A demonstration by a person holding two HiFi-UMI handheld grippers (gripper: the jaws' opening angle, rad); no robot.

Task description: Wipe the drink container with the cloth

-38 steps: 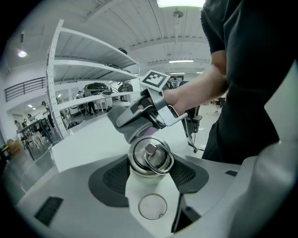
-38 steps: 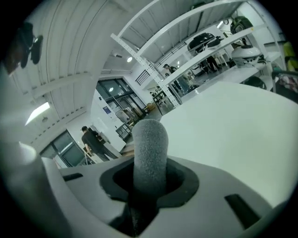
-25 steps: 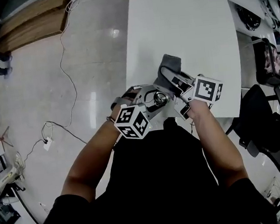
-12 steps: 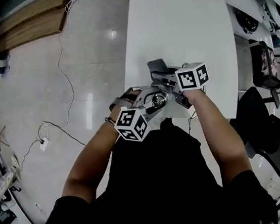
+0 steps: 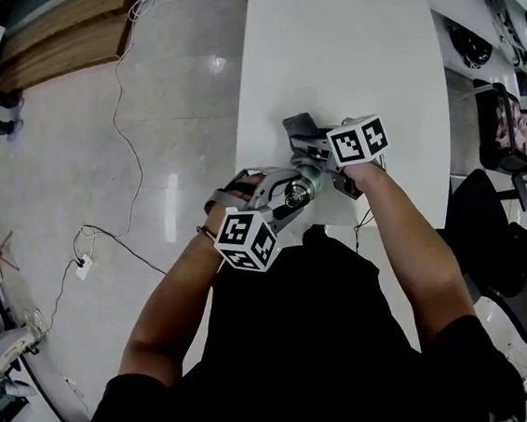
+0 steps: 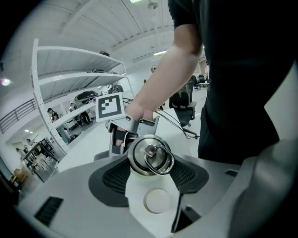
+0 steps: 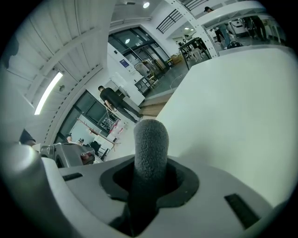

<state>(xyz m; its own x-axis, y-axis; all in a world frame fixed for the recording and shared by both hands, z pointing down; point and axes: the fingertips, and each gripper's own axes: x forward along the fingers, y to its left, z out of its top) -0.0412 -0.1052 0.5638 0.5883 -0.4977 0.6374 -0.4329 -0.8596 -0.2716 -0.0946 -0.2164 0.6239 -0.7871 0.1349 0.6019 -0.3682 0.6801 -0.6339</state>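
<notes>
- Your left claw [image 6: 150, 175] is closed on the drink container [image 6: 150, 155]. Both dark ribbed pads [image 6: 113, 176] press against its sides, and its round steel cap faces the camera.
- A wire ring [image 6: 160, 160] lies tilted across the top of that cap.
- In the head view the drink container [image 5: 297, 191] lies on its side in your left claw [image 5: 290, 193], close to your body. It is held over the near edge of the white bench [image 5: 349, 46].
- Your right claw [image 7: 150, 179] is clamped on the grey cloth [image 7: 150, 148]. A folded, rounded end of the cloth stands straight out from between the jaws, with the bench [image 7: 242, 102] beyond it.
- In the head view your right claw [image 5: 322, 157] sits just beyond the drink container, and the cloth [image 5: 300, 127] projects away from you over the bench.
- The cloth is just beside the container's far end. No view shows whether they are touching.
- The left gripper view shows your right hand [image 6: 139, 111] and its marker cube [image 6: 110, 106] directly behind the cap.
- A cable [image 5: 122, 108] trails over the floor [image 5: 168, 103] to the left of the bench, and an office chair [image 5: 499, 227] stands to its right.
</notes>
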